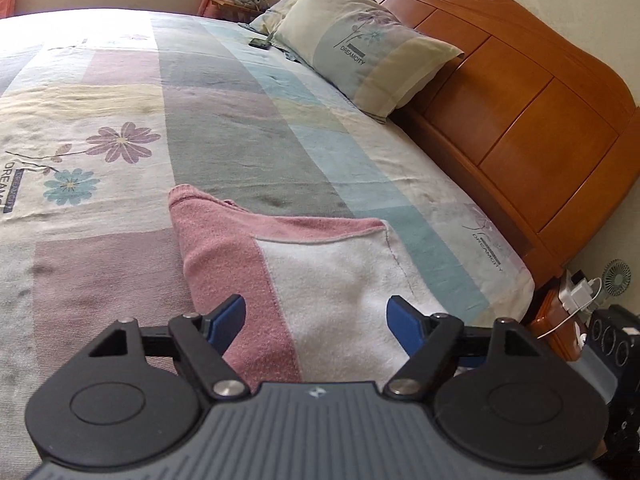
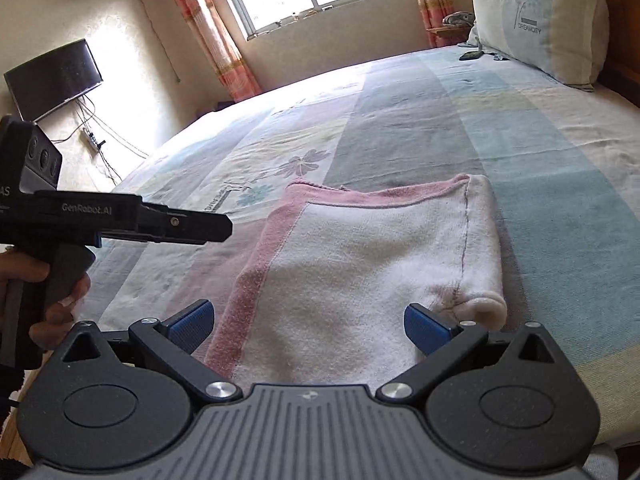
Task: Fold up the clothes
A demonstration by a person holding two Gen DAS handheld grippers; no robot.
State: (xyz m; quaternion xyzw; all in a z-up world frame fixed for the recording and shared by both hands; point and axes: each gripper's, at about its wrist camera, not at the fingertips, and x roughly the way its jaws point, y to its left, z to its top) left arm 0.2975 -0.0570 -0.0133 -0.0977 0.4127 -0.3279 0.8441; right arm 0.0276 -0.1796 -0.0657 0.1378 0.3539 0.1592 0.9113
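The pink-bordered white terry towel (image 2: 360, 264) lay already doubled on the patchwork bedspread (image 2: 520, 140), long axis running toward the pillow (image 2: 536, 20). Right gripper (image 2: 308, 324) and left gripper (image 1: 316, 320) both hovered at its near edge, jaws spread, holding nothing.

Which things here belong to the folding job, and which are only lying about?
For the job: pink and white towel, left gripper, right gripper, both with open jaws.
Lying about: pillow, small dark device beside it, wall television, desk fan.
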